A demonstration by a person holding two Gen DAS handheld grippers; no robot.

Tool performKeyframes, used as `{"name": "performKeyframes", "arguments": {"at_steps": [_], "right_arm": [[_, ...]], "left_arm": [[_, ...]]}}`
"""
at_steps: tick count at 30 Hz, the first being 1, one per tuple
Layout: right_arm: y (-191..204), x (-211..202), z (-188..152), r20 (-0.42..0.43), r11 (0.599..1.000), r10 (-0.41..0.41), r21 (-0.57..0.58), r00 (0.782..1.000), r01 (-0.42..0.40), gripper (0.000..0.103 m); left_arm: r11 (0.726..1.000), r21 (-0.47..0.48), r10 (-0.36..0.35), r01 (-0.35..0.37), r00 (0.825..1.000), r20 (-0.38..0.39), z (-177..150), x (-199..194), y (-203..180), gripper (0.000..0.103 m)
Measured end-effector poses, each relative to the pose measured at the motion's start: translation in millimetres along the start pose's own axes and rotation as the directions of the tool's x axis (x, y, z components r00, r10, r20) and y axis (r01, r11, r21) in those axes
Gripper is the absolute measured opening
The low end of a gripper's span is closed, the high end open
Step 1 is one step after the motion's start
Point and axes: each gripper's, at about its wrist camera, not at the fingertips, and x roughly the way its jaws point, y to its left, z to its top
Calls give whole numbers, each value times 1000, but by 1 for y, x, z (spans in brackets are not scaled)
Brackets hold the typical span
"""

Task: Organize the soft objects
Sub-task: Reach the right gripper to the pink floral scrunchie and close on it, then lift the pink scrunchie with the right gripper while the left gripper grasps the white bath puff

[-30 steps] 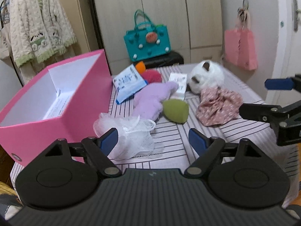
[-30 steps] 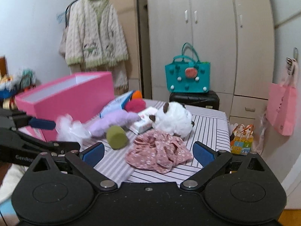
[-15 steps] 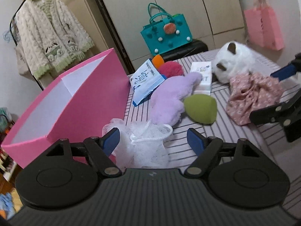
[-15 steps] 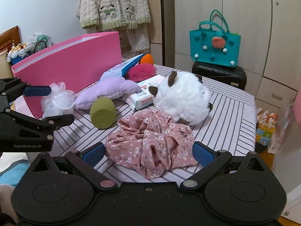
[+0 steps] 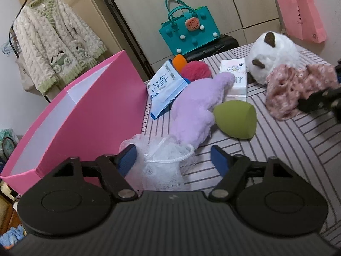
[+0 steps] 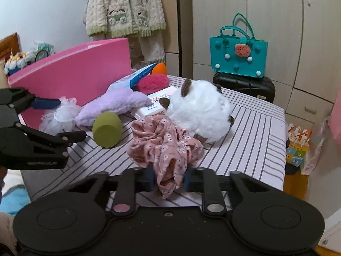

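Observation:
My right gripper [image 6: 168, 179] is shut on the near edge of the pink floral scrunchie [image 6: 164, 143], which lies on the striped table in front of the white plush cat [image 6: 202, 111]; the scrunchie also shows in the left wrist view [image 5: 296, 87]. My left gripper [image 5: 172, 160] is open, its fingers either side of the white mesh bath pouf [image 5: 164, 166] beside the open pink box [image 5: 85, 117]. A purple plush [image 5: 196, 108], a green sponge [image 5: 236, 119], a red pom-pom [image 5: 196, 70], an orange sponge [image 5: 179, 60] and two tissue packs [image 5: 166, 87] lie between.
The striped table [image 6: 255, 132] drops off at right and front. A teal bag [image 6: 238, 55] stands on a black case behind it. A cardigan [image 5: 51, 47] hangs at the left and a pink paper bag [image 5: 300, 15] at the right.
My right gripper has moved in and shut on the scrunchie's near edge. My left gripper has come lower and closer, so that the mesh pouf sits between its open fingers.

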Motion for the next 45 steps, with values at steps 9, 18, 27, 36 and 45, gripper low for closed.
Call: {"name": "performKeyframes", "arguments": {"at_steps": [9,18,27,36,45], "right_arm": [[4,-18,-7,48,1000,-4,13,999,3,18],[8,-25,-8,40,998,25,52,999,-27,18],[23,-41,-5,-3,993,69,101,998,-68,18],[51,-62,1,-48,986,129,115,991,-123,18],[84,-79,23,-92,977,198,93,976,-189,18]], "left_arm": [[997,35,72,-73,997,11,0,1,3,26],[1000,15,-10,9,999,46,1,-16,17,18],[982,-5,-186,186,980,68,2,-39,46,18],[943,41,-332,331,942,51,-6,-62,72,18],[911,46,-410,409,912,20,-2,-85,108,18]]}}
